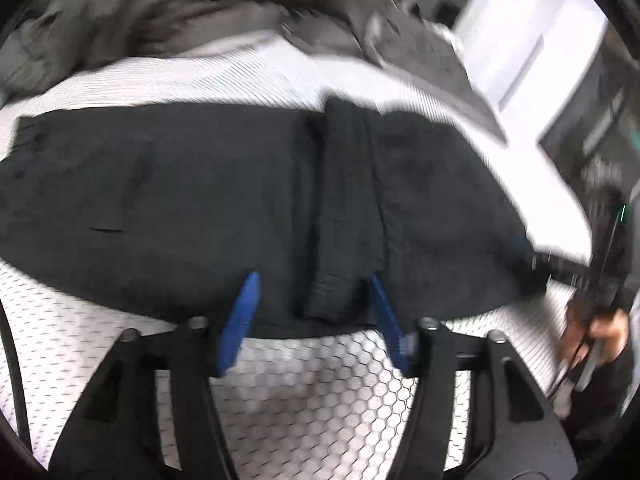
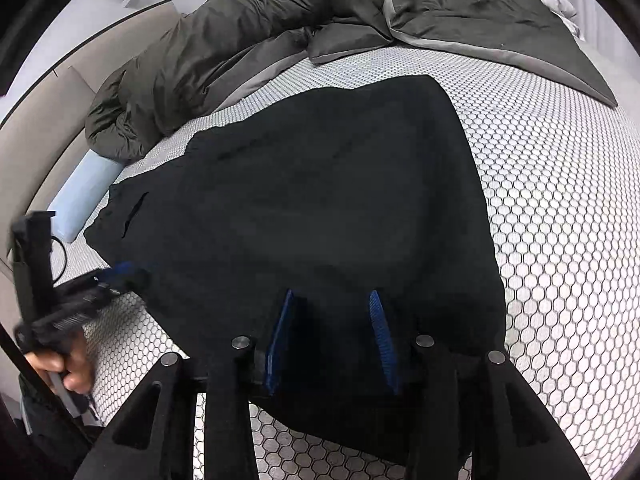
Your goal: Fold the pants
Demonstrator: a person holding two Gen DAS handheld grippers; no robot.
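Black pants [image 1: 160,200] [image 2: 320,180] lie spread flat on a white honeycomb-mesh mattress [image 1: 300,400] [image 2: 560,240]. In the left wrist view a narrow doubled strip of the cloth [image 1: 344,208] runs toward me. My left gripper [image 1: 314,278] straddles the strip's near end at the pants' front edge, its blue fingers wider than the strip. In the right wrist view my right gripper [image 2: 331,293] stands open over the near corner of the pants, with cloth under and between the fingers but not pinched. A hand [image 2: 60,368] holds the left gripper at the far left.
A crumpled grey duvet [image 2: 240,32] [image 1: 160,8] is heaped along the far side of the bed. A pale blue pillow [image 2: 80,196] lies against a beige headboard [image 2: 36,132]. The person's other hand [image 1: 604,332] shows blurred at the right edge.
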